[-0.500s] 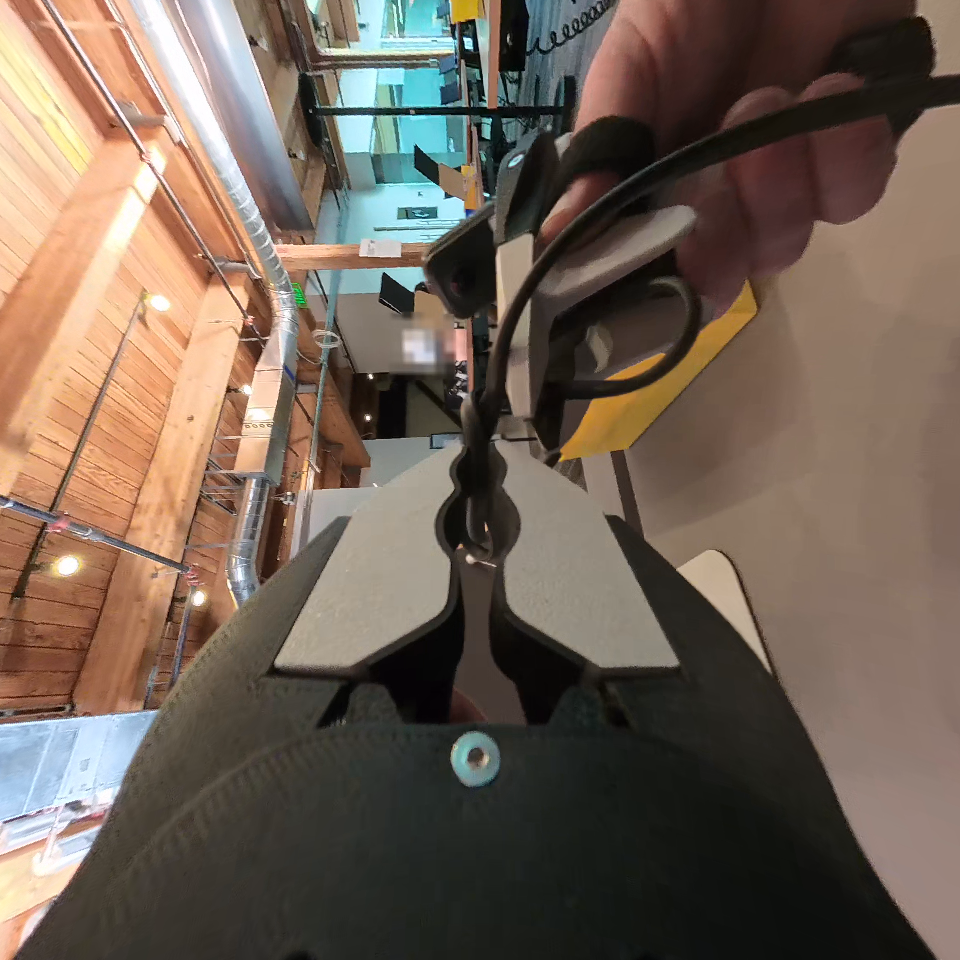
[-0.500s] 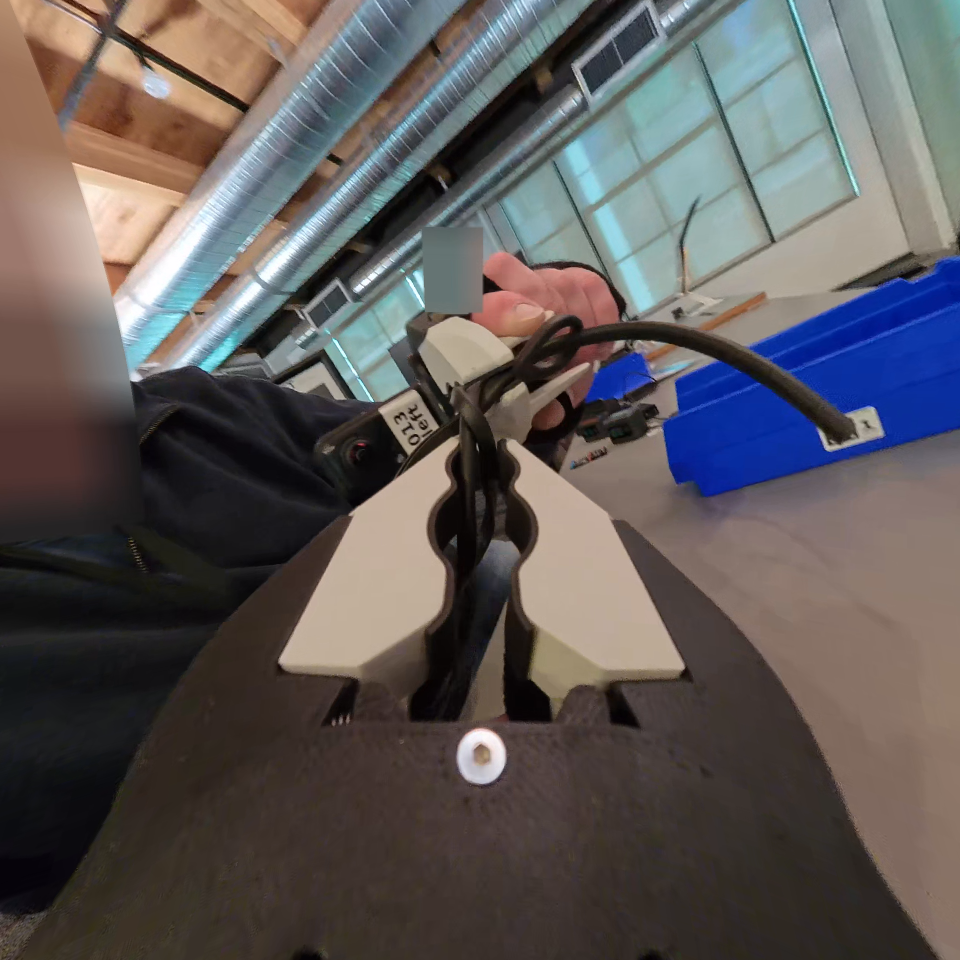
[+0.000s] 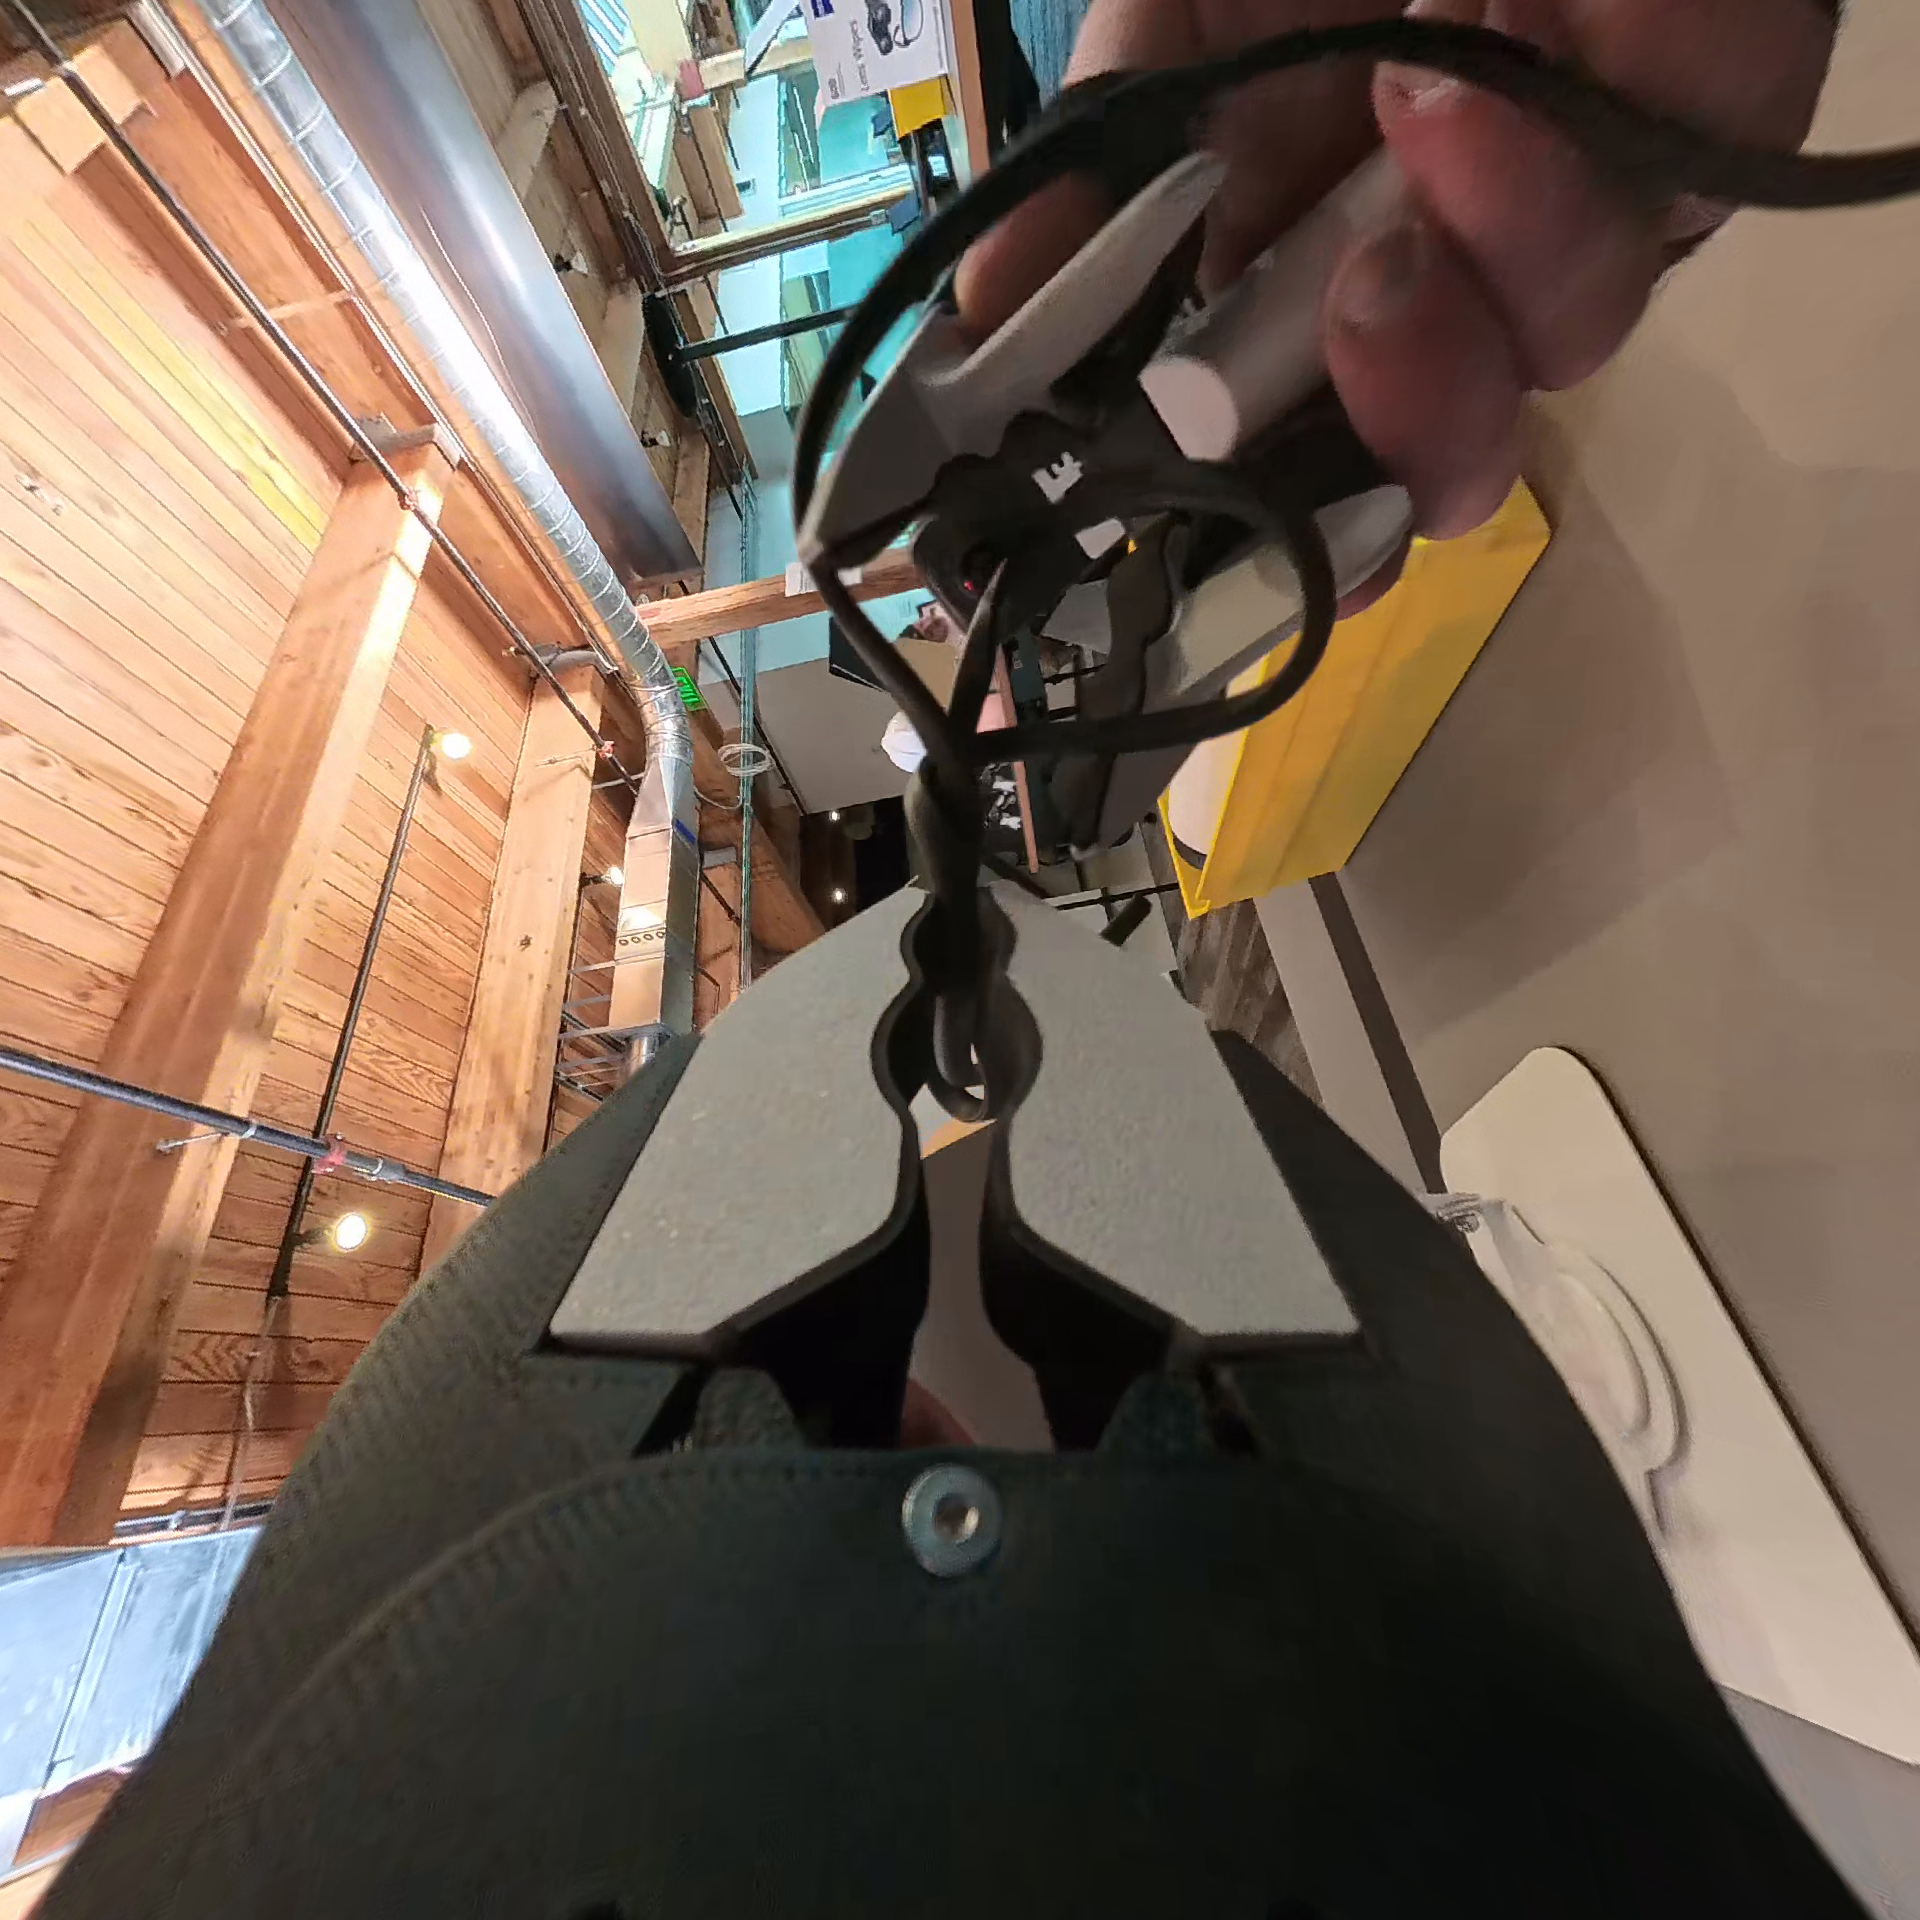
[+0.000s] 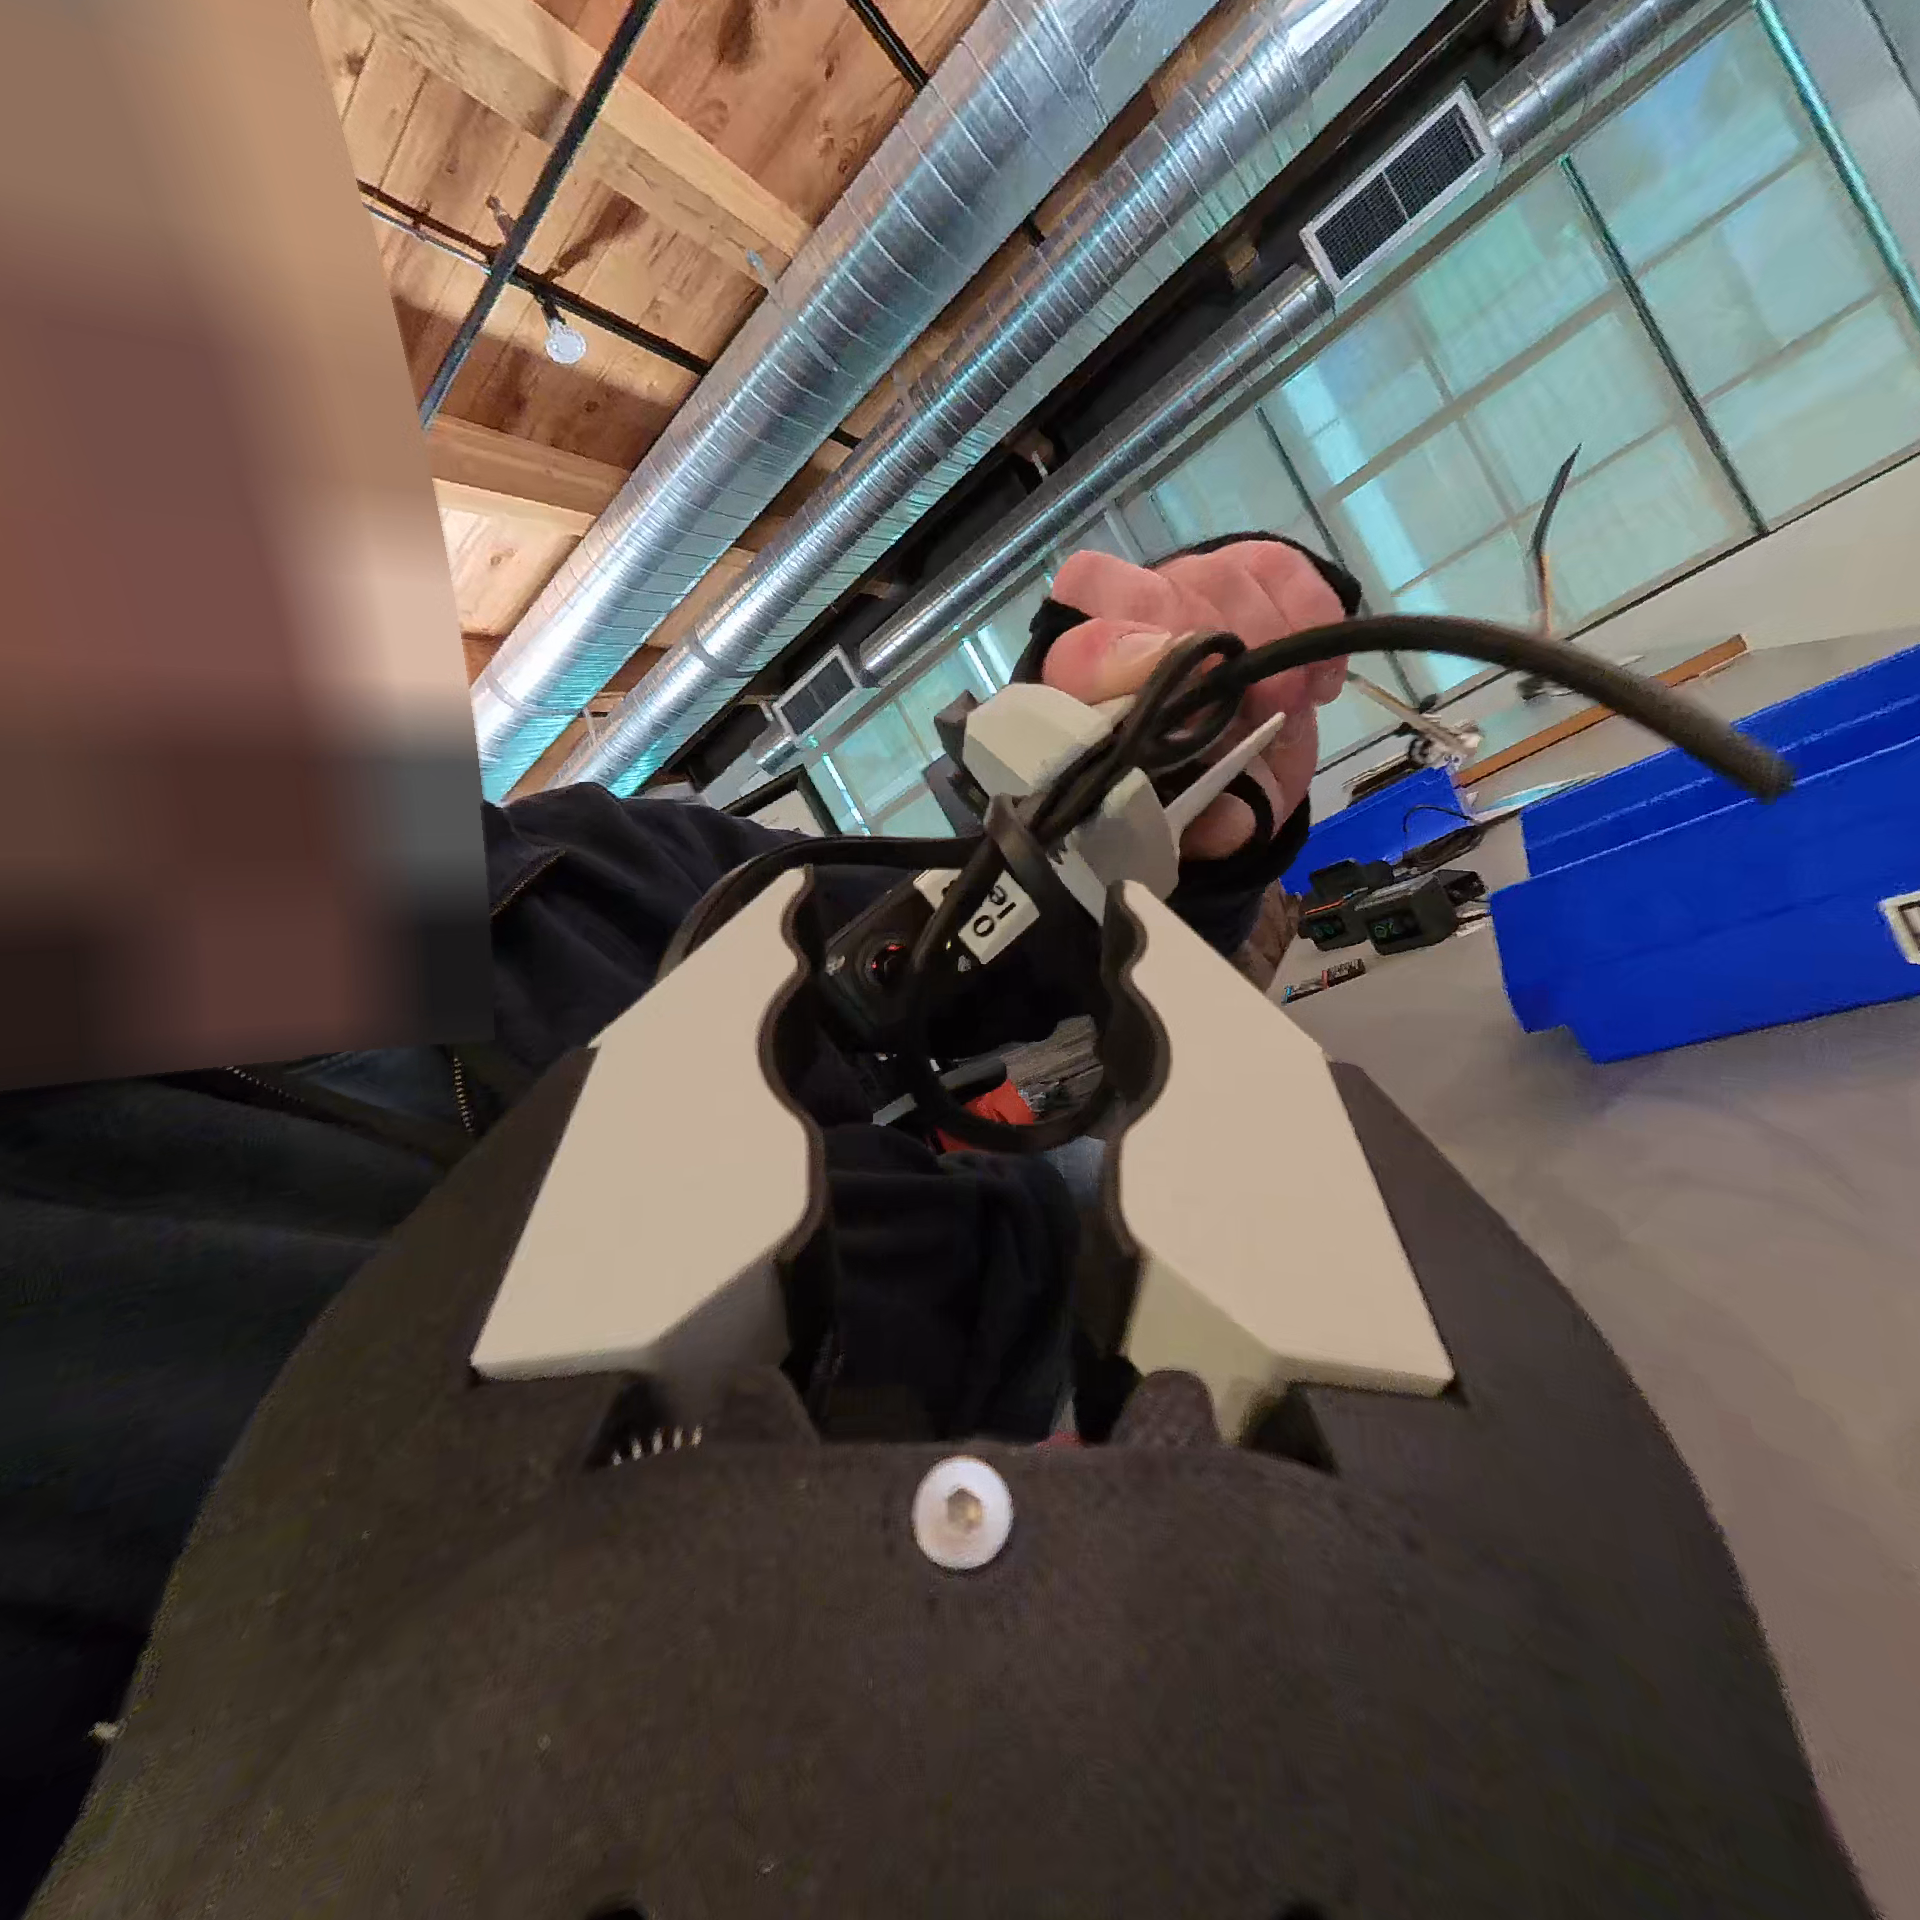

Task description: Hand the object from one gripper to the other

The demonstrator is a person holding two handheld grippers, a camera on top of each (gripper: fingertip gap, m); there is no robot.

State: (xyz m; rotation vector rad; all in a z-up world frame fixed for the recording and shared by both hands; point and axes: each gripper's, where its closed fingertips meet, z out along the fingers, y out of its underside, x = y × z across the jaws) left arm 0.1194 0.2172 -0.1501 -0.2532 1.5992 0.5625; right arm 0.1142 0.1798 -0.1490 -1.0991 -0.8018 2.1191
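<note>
A black cable (image 3: 951,831) is pinched between the shut fingers of my left gripper (image 3: 961,920). Its loops rise toward my right gripper (image 3: 997,644), which a hand holds close ahead and above. In the right wrist view my right gripper (image 4: 961,894) is open, with a wide gap between the grey fingers. A loop of the cable (image 4: 1558,649) hangs inside that gap and its free end sticks out to the right. I cannot tell whether the loop touches the fingers. My left gripper (image 4: 1049,831) shows just beyond, held by a hand and gripping the cable.
A yellow bin (image 3: 1351,727) and a white board (image 3: 1558,1351) lie on the table on the left gripper's right side. Blue bins (image 4: 1714,883) stand on the grey table (image 4: 1558,1299) to the right. A person in a dark jacket (image 4: 623,935) is close behind. Only a small space, under 4 cm, lies between the two pairs of fingers.
My right gripper has opened and let go of the cable. My left gripper stays shut on it. The two grippers have drawn slightly apart and tilted.
</note>
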